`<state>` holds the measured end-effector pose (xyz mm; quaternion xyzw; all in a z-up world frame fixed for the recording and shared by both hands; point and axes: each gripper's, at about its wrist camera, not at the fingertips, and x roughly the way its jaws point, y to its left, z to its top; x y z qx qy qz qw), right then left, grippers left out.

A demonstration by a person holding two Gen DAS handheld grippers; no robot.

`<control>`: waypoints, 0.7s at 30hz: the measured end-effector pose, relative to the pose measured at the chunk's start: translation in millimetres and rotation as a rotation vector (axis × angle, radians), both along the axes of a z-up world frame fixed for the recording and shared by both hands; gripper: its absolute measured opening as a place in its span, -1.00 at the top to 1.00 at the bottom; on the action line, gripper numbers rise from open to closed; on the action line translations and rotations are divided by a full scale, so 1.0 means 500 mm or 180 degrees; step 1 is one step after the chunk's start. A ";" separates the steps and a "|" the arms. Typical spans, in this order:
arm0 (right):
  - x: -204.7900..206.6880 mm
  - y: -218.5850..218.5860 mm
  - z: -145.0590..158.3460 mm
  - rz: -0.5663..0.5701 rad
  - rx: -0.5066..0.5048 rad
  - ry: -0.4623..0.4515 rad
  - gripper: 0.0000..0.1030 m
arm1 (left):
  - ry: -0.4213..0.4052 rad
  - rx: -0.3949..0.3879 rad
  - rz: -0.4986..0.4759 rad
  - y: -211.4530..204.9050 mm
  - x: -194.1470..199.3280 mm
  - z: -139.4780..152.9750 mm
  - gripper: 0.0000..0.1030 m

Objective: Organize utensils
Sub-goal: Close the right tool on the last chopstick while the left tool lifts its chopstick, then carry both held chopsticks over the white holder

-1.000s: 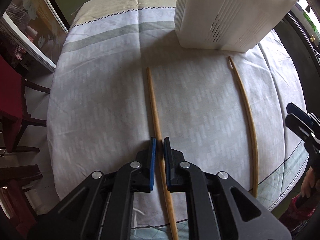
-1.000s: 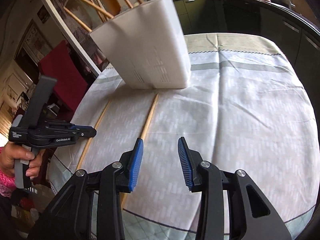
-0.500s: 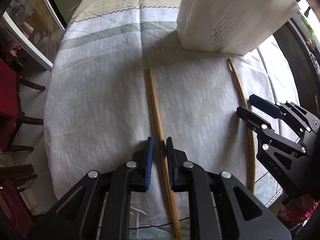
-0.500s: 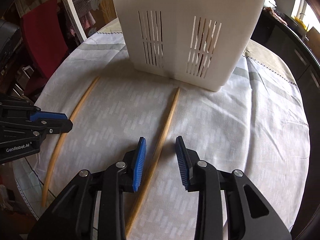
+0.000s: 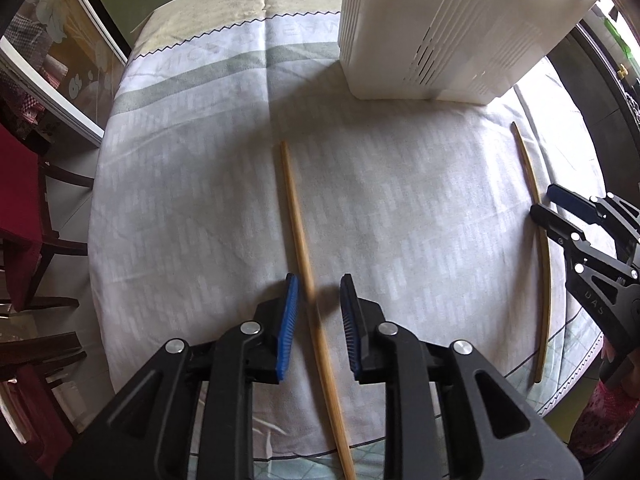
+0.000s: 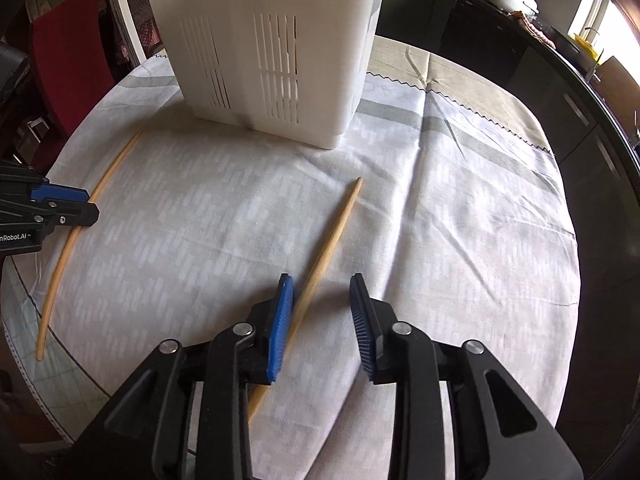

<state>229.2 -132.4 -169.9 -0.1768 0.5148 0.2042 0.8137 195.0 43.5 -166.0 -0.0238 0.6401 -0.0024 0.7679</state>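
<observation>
Wooden chopstick, left one (image 5: pixel 304 256): lies flat on the cloth, running from mid frame down to the bottom edge of the left wrist view, passing between the blue pads.
Left tongs (image 5: pixel 316 312): opening; the pads stand clear on either side of that stick, not pressing it.
Second chopstick (image 6: pixel 320 272): lies on the cloth in the right wrist view, slanting from centre toward the lower left, its lower part hidden behind the left pad.
Right tongs (image 6: pixel 322 318): opening; the stick sits close against the left pad (image 6: pixel 280 320) while the other pad stands well apart, so nothing is clamped.
Utensil holder (image 6: pixel 264 40): white slotted plastic box, upright at the top of both views, beyond the tips of both sticks and not touching them.
Counter (image 6: pixel 460 240): covered by a pale patterned cloth (image 5: pixel 192 200) with a grey band and zigzag stitching near the far edge.
Chair (image 5: pixel 20 200): red seat, dark wood, far left edge of the left wrist view.
</observation>
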 end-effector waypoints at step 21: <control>-0.065 -0.137 0.187 -0.0143 0.1127 -0.0443 0.85 | -0.0750 -0.0073 -0.0044 -0.002 -0.048 0.171 0.86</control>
